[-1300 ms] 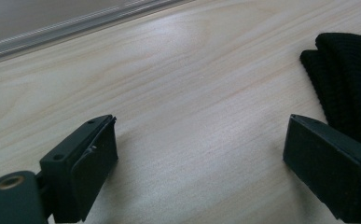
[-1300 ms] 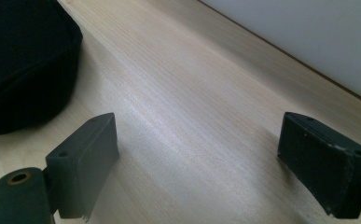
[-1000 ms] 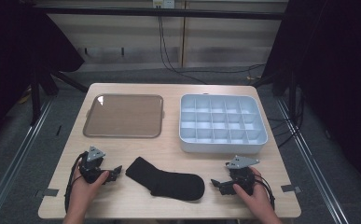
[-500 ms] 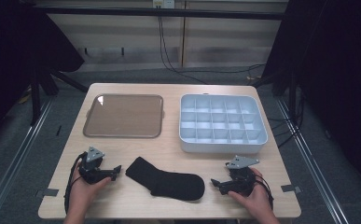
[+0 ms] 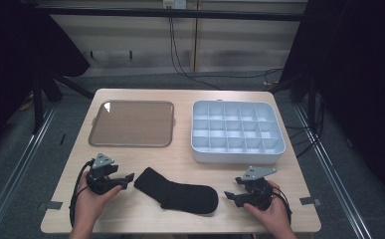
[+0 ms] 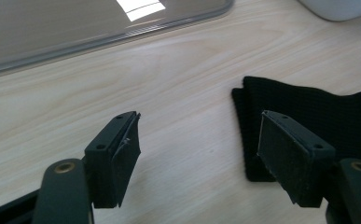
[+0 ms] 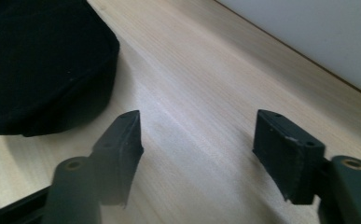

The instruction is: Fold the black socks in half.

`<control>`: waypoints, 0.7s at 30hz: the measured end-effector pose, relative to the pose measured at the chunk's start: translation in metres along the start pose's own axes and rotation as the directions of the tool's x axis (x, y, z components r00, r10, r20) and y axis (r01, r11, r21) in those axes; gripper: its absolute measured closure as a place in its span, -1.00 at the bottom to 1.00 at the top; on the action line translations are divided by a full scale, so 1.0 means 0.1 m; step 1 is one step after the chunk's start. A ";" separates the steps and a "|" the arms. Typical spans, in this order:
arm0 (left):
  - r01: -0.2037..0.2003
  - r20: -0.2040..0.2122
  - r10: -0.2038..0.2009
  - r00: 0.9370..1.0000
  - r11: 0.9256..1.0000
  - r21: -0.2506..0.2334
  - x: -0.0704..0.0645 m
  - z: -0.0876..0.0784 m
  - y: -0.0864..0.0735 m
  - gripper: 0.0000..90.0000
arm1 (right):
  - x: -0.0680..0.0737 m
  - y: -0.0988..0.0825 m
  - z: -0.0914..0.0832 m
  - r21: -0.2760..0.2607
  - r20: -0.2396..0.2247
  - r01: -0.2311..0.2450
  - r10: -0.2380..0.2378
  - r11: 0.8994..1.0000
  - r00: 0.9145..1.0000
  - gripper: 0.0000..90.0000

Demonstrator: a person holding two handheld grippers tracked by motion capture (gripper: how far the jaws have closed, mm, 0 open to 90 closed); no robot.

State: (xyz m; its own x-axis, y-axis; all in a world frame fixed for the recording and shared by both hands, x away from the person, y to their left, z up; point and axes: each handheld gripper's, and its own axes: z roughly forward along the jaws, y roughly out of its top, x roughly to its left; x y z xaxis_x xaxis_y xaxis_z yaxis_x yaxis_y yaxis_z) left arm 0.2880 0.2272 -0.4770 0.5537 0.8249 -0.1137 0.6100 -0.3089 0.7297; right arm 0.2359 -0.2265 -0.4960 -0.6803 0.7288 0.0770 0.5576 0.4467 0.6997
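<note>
A pale wooden table [image 5: 180,159] stands in a dim room with dark drapes at either side, and on it I have a black sock [image 5: 177,191] lying flat near my edge, between my two grippers. Compared with a second ago the sock, the brown tray [image 5: 132,124] and the grey compartment box [image 5: 236,132] behind it have not moved; what has changed is my tools. The left gripper [image 5: 125,180] has lifted a little and sits just beside the sock's cuff end, and its jaws have just been closing, though they are apart with bare wood between them and one jaw over the cuff's edge [image 6: 253,121]. The right gripper [image 5: 231,195] is near the toe end; its jaws have also been narrowing, yet stand apart over bare table, the sock [image 7: 43,65] off to one side. I judge this as lining up for a two-ended pickup, with no grip made yet. The compartments look empty, though their depths are hard to read from above, and my forearms are cut off at the bottom of the high view.
</note>
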 end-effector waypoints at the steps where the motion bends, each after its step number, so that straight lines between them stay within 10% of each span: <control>1: 0.004 0.007 -0.004 1.000 1.000 -0.002 -0.03 0.01 0.01 -0.35 | 0.00 0.01 -0.01 0.000 -0.003 0.005 -0.005 1.000 1.000 -0.13; 12: -0.019 0.047 0.017 0.999 0.998 0.057 -0.18 0.10 0.03 -0.32 | 0.10 0.07 -0.04 0.011 -0.067 0.059 -0.058 0.998 0.996 0.43; 21: -0.012 0.052 0.008 0.999 0.996 0.087 -0.29 0.14 0.03 -0.28 | 0.21 0.04 -0.08 0.024 -0.176 0.136 -0.130 0.990 0.976 0.90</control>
State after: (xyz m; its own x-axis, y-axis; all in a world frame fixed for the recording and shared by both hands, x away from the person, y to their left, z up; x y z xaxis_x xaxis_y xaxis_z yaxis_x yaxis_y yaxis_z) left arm 0.2821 0.1958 -0.4809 0.5874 0.7966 -0.1431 0.6499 -0.3589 0.6699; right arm 0.2195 -0.2134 -0.4861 -0.8198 0.5621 0.1092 0.4713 0.5540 0.6863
